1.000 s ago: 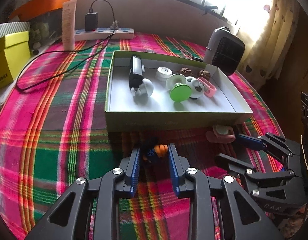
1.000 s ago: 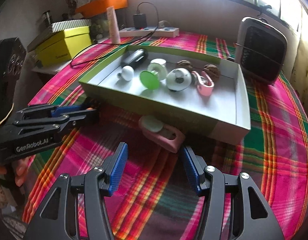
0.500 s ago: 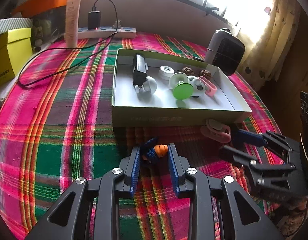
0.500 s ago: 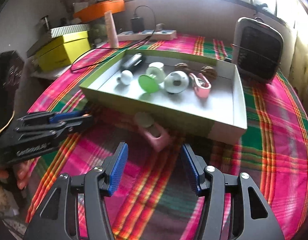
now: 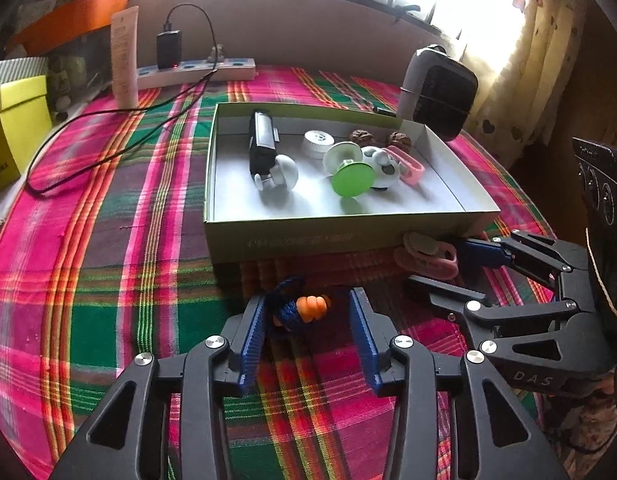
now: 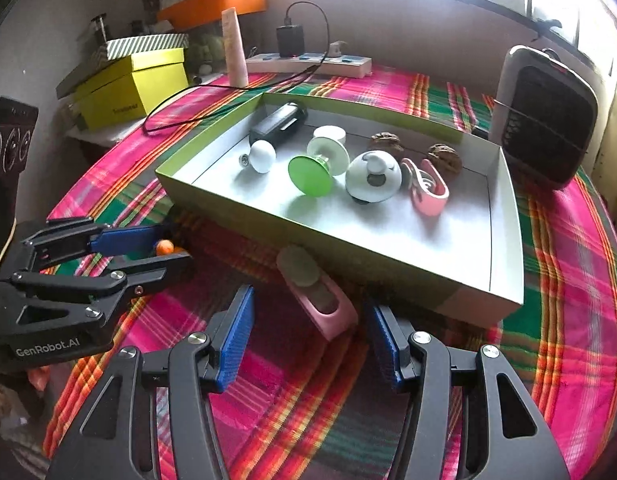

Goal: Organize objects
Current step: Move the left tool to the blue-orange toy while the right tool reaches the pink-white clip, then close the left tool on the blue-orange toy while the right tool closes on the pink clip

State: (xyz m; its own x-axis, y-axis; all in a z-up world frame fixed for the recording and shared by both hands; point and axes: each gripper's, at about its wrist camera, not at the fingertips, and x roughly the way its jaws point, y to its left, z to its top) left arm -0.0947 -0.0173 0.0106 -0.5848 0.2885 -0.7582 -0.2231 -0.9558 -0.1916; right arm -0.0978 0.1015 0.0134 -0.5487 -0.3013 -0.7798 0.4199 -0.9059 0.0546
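Left wrist view: the left tongs point(image 5: 306, 330) hang low over a bench draped in pink, green and orange plaid cloth point(image 5: 108, 240), their ribbed blue pads having just spread apart around a small knotted toy point(image 5: 300, 310) of dark blue cord with a ridged orange tip; the toy lies on the cloth between the pads, its cord close against the left one and clear of the right. Just beyond it stands a shallow cardboard tray point(image 5: 300, 236), pale green outside and white inside, holding a black oblong gadget point(image 5: 262, 146), a white knob point(image 5: 286, 172), a ribbed white cap point(image 5: 318, 142), a spool point(image 5: 348, 172) with one green and one white disc, a white domed piece point(image 5: 384, 168), a pink clip point(image 5: 410, 166) and two wrinkled walnuts point(image 5: 398, 140). To the right, the right tongs point(image 5: 448, 266) reach toward a second pink clip point(image 5: 426, 258) lying against the tray's front wall. Right wrist view: the right tongs point(image 6: 308, 334) stand wide, that smooth, rounded pink clip point(image 6: 320, 298) resting on the cloth between the pads and touching neither. A grilled grey heater point(image 6: 548, 120) sits behind the tray, with a white power strip point(image 6: 308, 64) along the wall.
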